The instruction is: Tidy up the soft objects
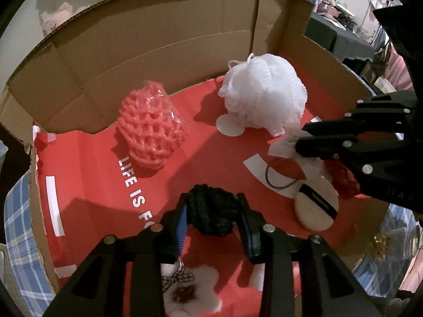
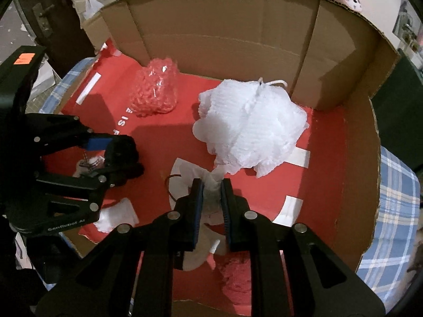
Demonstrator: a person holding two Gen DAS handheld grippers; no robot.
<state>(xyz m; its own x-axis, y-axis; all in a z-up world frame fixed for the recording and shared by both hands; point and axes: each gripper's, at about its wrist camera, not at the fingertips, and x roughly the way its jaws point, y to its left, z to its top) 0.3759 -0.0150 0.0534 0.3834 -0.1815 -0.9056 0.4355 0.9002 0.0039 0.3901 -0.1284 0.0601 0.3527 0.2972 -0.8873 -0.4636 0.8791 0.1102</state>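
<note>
left gripper (image 1: pixel 211 211): jaws part-open around black knitted bundle (image 1: pixel 211 215), pad contact unclear. right gripper (image 2: pixel 212 192): jaws closed on white cloth (image 2: pixel 211 185). both sat over red floor of cardboard box (image 2: pixel 238 26). white mesh pouf (image 1: pixel 264 92) lay toward far wall; pink foam net (image 1: pixel 150 129) beside it, apart. round powder puff (image 1: pixel 316 206) lay near right gripper.
</note>
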